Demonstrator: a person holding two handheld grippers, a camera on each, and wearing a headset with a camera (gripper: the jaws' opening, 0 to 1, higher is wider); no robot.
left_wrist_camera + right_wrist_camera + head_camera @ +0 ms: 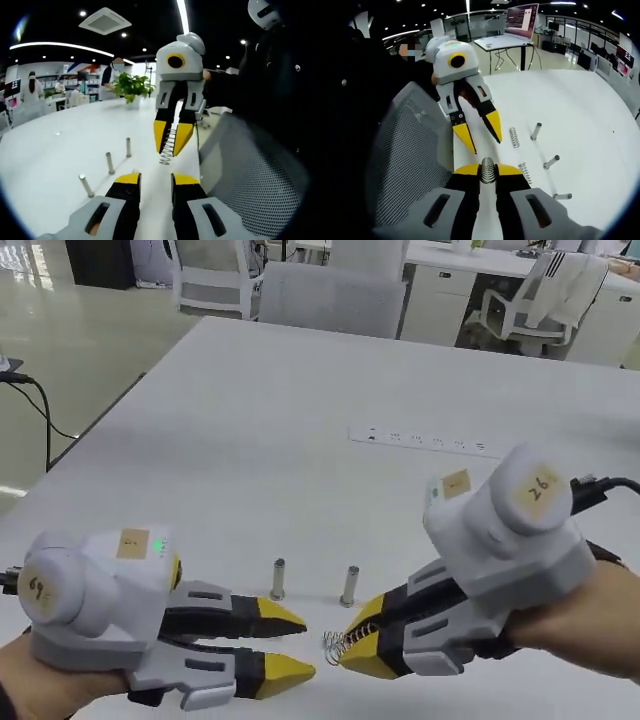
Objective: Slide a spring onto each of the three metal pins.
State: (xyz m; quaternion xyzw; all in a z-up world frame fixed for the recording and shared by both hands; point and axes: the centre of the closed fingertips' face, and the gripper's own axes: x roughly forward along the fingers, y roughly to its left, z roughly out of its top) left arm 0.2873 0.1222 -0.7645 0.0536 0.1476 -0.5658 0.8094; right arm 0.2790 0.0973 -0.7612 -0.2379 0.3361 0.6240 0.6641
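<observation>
Nearby, two loose springs [514, 137] lie beside three pins [536, 131].

The left gripper [308, 647] and right gripper [344, 647] are tipped yellow over black; spring [488, 171] and metal pins [278, 580] are finished silver, table's [300, 420] plain white.

Smooth matt white top on the table [300, 400]; bare grey metal, softly shiny, on the pins [278, 579]; thin bright wire in the spring [488, 172]; hard smooth plastic on left gripper [309, 645] and right gripper [345, 647]
</observation>
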